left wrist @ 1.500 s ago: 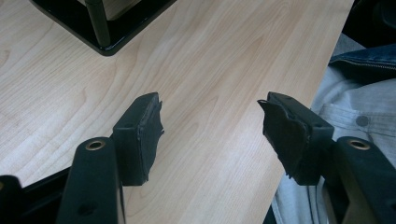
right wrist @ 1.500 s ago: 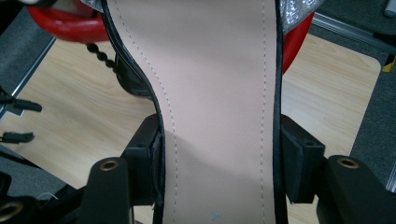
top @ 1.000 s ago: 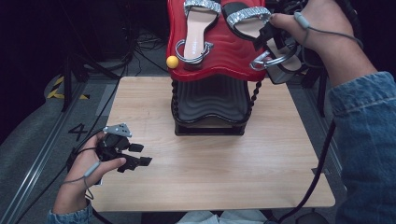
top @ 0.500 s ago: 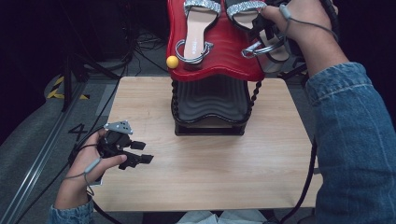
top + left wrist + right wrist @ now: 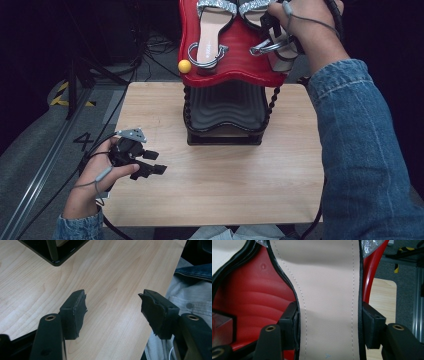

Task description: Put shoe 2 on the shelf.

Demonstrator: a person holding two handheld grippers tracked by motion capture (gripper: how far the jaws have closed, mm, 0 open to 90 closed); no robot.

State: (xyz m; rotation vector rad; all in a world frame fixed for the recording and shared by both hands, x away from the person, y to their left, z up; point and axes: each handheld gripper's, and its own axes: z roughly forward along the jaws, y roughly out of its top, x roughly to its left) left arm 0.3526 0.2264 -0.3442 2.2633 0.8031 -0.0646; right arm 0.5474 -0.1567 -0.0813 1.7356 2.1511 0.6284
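On the wooden table [image 5: 225, 185], near its far edge, a black ribbed rack [image 5: 226, 112] is standing, and a red wavy shelf [image 5: 220, 55] is sitting on top of it, reaching out past the rack on both sides. Two sandals are lying on that shelf. You are working on the right sandal [image 5: 327, 290], the one toward the shelf's right edge: its pale insole is running straight up between your jaws in the right gripper view, with the black edge of the sole meeting both pads. Your right gripper [image 5: 277, 37] is pinching that sandal across its width, and your right hand [image 5: 310, 22] is reaching in over the shelf's right end. The left sandal [image 5: 210, 35] is lying just beside it, toward the shelf's left edge, its silver strap glinting at the heel. A small yellow ball [image 5: 184, 66] is sitting at the shelf's front left corner.

Down by the table's front left corner, your left hand [image 5: 95, 180] is holding the left gripper [image 5: 112, 312] low over the bare wood, its jaws spread wide with nothing between them.
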